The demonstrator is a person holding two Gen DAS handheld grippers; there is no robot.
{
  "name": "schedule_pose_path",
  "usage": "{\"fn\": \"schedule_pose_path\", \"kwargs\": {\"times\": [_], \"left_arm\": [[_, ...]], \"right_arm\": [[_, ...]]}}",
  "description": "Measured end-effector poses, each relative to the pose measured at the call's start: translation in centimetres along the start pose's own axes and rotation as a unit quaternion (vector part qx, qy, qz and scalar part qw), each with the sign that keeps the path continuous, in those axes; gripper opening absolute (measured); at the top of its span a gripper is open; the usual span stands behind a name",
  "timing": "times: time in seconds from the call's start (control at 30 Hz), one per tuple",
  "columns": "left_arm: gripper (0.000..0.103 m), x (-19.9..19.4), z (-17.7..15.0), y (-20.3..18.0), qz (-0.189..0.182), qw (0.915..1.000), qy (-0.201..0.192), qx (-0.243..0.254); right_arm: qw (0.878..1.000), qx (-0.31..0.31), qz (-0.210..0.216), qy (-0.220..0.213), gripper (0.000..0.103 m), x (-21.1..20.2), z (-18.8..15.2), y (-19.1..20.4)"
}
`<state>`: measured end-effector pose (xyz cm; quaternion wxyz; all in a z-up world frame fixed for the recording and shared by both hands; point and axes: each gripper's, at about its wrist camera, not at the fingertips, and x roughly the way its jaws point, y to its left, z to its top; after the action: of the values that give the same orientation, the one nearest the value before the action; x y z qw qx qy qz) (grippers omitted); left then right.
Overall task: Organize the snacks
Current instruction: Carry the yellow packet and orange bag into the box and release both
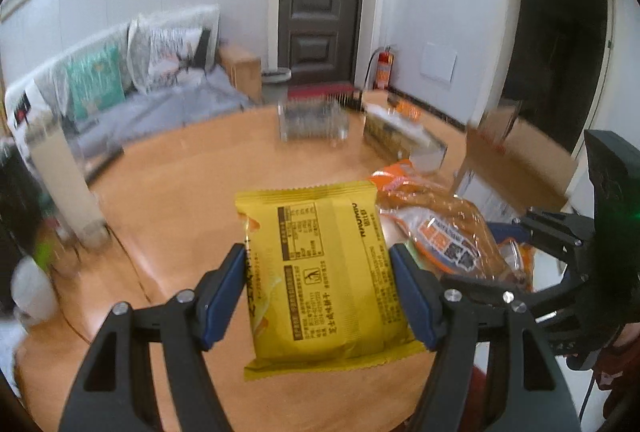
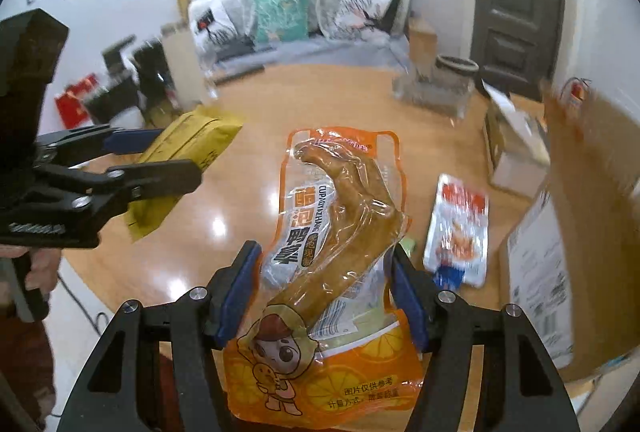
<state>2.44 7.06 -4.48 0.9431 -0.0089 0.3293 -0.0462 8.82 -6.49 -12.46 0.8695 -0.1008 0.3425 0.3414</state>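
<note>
1. Left hand-held gripper (image 1: 318,268) is clamped on a yellow biscuit pack (image 1: 320,272), both blue pads squeezing its sides, held up over the wooden worktop (image 1: 180,191).
2. Right hand-held gripper (image 2: 322,272) has an orange duck-foot snack pouch (image 2: 336,232) pinched between its fingers, also lifted.
3. One red-and-white snack packet (image 2: 458,232) lies flat on the worktop, right next to a cardboard box (image 2: 580,232).
4. Wire basket (image 1: 312,121) sits further back, pretty blurry.

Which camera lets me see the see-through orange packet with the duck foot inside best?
The right wrist view: the see-through orange duck-foot packet fills the middle, gripped by the right claw. The left wrist view catches only part of it, behind the flat yellow biscuit packet.
</note>
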Motion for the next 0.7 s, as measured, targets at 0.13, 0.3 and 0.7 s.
{"fn": "schedule_pose_path", "kwargs": {"times": [0.13,0.3,0.7], "left_arm": [[0.068,-2.8,3.6,-1.6,-0.002,0.9993,-0.031,0.023],[0.068,-4.4,7.5,-4.8,-0.029,0.9972,-0.055,0.042],[0.068,0.8,13.6,-18.0,-0.132,0.9857,-0.040,0.096]], "right_arm": [[0.999,-0.016,0.009,-0.034,0.060,-3.4,2.2,0.3],[0.997,-0.019,0.007,-0.072,0.060,-8.7,4.5,-1.4],[0.988,0.038,-0.104,-0.107,0.061,-16.1,3.0,-12.0]]}}
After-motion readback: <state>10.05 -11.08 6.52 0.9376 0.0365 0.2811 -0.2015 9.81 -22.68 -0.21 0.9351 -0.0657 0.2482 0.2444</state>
